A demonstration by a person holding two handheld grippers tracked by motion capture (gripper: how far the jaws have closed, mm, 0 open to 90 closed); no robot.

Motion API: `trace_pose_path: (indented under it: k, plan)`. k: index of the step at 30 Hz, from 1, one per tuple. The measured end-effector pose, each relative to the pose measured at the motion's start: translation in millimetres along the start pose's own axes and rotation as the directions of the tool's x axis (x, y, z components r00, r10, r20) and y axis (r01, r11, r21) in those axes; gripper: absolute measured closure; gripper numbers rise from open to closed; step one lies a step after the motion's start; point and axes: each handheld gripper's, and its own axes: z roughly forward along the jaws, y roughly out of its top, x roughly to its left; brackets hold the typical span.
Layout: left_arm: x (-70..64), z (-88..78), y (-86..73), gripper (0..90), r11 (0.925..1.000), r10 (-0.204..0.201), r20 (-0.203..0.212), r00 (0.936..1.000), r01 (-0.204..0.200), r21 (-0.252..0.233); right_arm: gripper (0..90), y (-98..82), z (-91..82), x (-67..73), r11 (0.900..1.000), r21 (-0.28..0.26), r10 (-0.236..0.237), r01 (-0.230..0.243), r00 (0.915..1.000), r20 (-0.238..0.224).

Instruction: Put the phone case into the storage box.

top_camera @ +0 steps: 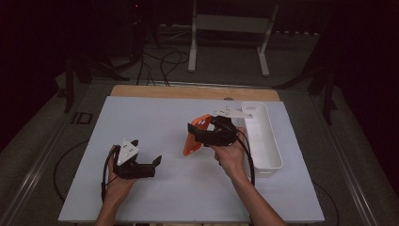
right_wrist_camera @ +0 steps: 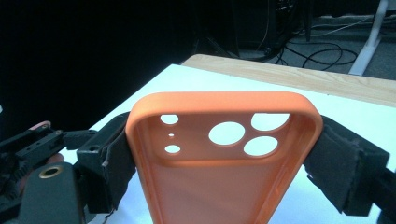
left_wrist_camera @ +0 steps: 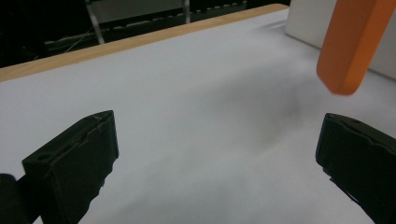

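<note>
An orange phone case with round camera cut-outs is clamped by its two long edges between the pads of my right gripper. In the high view the orange case hangs above the table's middle, tilted, with the right gripper shut on it. One corner of the orange case also hangs at the upper right of the left gripper view. My left gripper stands open at the front left, low over the white sheet, with nothing between its wide-apart fingers.
A long white bin lies at the table's right side, just right of the held case. The white sheet covers most of the wooden table. Cables and a stand's legs lie on the floor beyond the far edge.
</note>
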Motion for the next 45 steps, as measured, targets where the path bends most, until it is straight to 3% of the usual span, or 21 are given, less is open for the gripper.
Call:
trace_pose_path:
  k: [12, 19, 33, 45]
  plan:
    - [8.6, -14.1, -18.2, 0.0, 1.0, -0.002, -0.016, 0.9999, 0.002, -0.002, 16.2, 4.9, -0.5, -3.5, 1.0, -0.011, 0.002, -0.002, 0.9999, 0.014]
    - [10.9, -21.0, -25.4, 0.0, 0.9999, -0.004, -0.001, 1.0, 0.004, -0.012, 16.2, 8.9, -0.1, -7.3, 1.0, -0.017, 0.005, -0.004, 0.9995, 0.031]
    - [7.5, -22.7, -30.0, 0.0, 0.9997, 0.021, 0.02, 0.9996, -0.021, -0.016, 16.2, 16.2, 2.9, -12.6, 1.0, -0.022, 0.0, 0.001, 0.9978, 0.067]
    - [11.0, -24.5, -30.9, 0.0, 0.9996, 0.01, 0.007, 0.9999, -0.01, -0.025, 16.2, 24.8, 6.7, -15.2, 1.0, -0.026, -0.009, 0.011, 0.9956, 0.093]
